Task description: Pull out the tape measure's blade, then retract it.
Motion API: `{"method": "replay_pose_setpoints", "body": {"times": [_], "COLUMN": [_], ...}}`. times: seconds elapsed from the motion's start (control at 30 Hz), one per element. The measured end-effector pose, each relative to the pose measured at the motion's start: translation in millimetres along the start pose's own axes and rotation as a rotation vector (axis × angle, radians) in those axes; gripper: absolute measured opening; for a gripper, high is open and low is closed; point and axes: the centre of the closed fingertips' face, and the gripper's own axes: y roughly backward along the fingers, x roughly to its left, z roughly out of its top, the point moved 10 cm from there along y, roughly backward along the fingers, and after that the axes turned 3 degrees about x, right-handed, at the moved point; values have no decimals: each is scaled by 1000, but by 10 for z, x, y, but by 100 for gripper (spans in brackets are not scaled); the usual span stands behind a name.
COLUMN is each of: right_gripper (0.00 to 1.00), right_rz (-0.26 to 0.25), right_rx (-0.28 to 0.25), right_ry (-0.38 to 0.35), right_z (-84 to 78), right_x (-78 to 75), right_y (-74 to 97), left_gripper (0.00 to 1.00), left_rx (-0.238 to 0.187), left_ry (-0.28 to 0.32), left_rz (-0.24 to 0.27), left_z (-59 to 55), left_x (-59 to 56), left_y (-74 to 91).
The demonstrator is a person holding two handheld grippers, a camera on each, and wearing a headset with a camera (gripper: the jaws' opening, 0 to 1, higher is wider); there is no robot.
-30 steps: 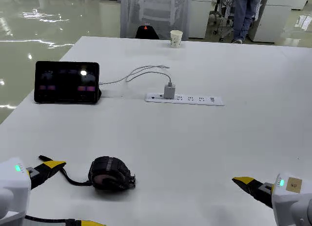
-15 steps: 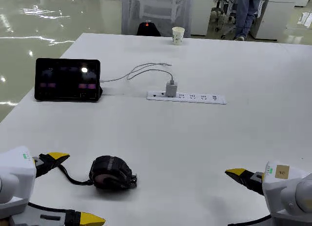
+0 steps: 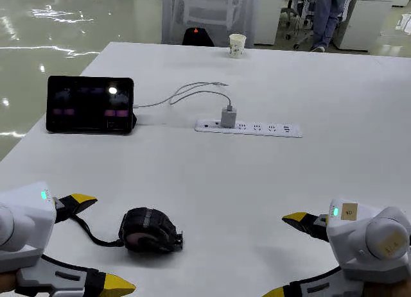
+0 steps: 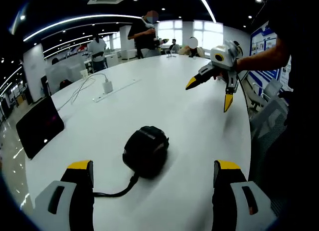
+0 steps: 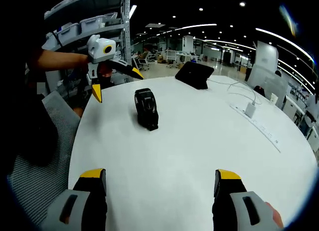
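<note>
While both pairs of jaws stand wide apart, holding nothing, a tablet (image 3: 90, 105) stands at far left of the table (image 3: 212, 175). The left gripper (image 3: 107, 242) sits just beside the tape measure (image 3: 149, 229). Beyond lie a cable (image 3: 186, 92), power strip (image 3: 249, 126) and cup (image 3: 237, 45). The right gripper (image 3: 279, 254) hovers well apart.

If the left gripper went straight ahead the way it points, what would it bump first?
The left gripper would probably meet the black tape measure first, lying straight ahead between its open jaws on the table.
</note>
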Motion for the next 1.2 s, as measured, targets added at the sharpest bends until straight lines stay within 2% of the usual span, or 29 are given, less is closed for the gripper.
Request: {"method": "replay_pose_setpoints", "body": {"times": [0.3, 0.63, 1.2], "right_gripper": [85, 80, 64], "right_rz": [32, 61, 113], "right_rx": [10, 18, 52], "right_ry": [45, 84, 178], "right_z": [106, 237, 395], "right_x": [-107, -178, -227], "right_y": [-184, -375, -698], "left_gripper": [96, 88, 75], "left_rx": [22, 49, 95], "left_ry": [-17, -47, -92], "left_rz": [-14, -34, -70], "left_z": [-8, 3, -9], "left_x": [106, 208, 318], "left_y": [-60, -113, -216]}}
